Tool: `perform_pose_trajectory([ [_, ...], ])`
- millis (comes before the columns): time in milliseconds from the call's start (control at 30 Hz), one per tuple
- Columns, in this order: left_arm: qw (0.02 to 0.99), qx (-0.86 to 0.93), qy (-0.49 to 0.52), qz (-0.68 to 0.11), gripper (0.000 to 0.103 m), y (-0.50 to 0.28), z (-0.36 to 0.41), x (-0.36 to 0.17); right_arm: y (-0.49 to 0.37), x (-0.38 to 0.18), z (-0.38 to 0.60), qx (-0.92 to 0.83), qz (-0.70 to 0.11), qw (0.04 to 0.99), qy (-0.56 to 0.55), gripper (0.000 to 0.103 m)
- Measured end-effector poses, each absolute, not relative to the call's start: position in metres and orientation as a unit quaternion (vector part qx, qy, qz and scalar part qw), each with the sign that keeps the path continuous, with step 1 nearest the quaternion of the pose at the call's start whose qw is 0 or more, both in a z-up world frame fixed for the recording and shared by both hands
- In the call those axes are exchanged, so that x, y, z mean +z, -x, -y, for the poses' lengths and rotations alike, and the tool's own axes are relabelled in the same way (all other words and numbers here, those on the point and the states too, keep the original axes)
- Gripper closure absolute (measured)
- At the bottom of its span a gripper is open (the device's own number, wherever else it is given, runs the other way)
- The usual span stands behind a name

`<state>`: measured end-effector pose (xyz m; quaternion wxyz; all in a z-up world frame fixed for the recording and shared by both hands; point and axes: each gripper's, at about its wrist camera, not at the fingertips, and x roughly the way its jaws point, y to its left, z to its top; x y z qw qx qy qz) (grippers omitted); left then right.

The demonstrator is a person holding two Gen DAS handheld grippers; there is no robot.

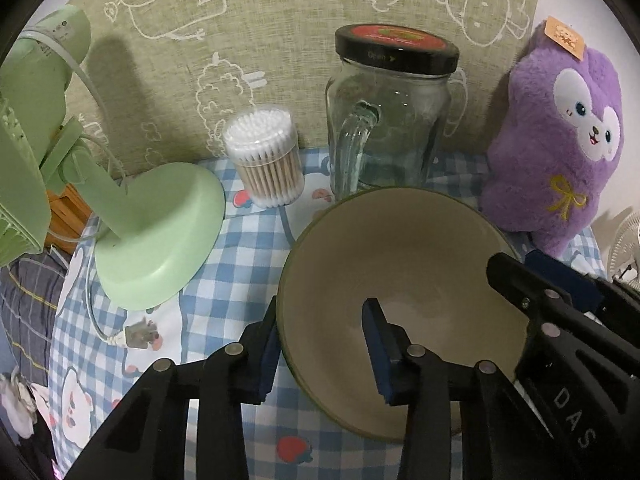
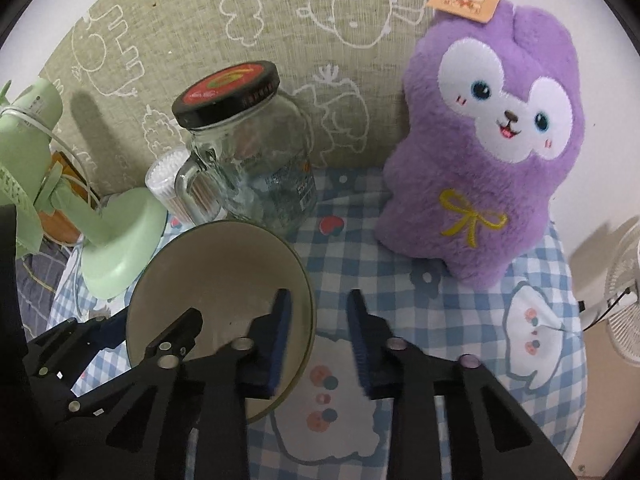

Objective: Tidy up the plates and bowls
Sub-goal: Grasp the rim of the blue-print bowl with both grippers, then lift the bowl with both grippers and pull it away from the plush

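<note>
One bowl (image 1: 400,256), beige inside with a dark green rim, sits on a blue checked cloth (image 1: 240,264). My left gripper (image 1: 322,312) straddles its left rim, one finger outside against the wall and the other inside the hollow. The jaws stand wider than the thin wall, so it is open. In the right wrist view my right gripper (image 2: 319,296) straddles the right rim of the bowl (image 2: 220,264), with a gap showing on both sides of the rim, so it is open too. Each view also shows the other gripper: the right gripper (image 1: 516,260) and the left gripper (image 2: 156,320).
A green desk fan (image 1: 156,240) stands left of the bowl with its cable on the cloth. Behind are a tub of cotton swabs (image 1: 266,156) and a lidded glass jar with a handle (image 1: 388,120). A purple plush toy (image 2: 484,152) sits at the right, against a cushion.
</note>
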<state>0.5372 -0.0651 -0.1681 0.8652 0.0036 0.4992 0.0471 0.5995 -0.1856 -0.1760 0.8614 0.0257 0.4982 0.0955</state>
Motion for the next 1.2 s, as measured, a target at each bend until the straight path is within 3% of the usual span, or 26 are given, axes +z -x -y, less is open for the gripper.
perform_pose_trajectory([
  [133, 0.866, 0.054, -0.003, -0.498, 0.074, -0.540, 0.063, -0.171, -0.599, -0.176, 0.181, 0.101, -0.489, 0.866, -0.025, 0.088],
  [400, 0.859, 0.062, -0.004, -0.509, 0.087, -0.541, 0.059, -0.174, -0.602, -0.175, 0.175, 0.097, -0.496, 0.863, -0.019, 0.090],
  [1200, 0.847, 0.042, -0.004, -0.529, 0.089, -0.470, 0.071, -0.157, -0.531, -0.149, 0.182, 0.075, -0.497, 0.864, 0.023, 0.090],
])
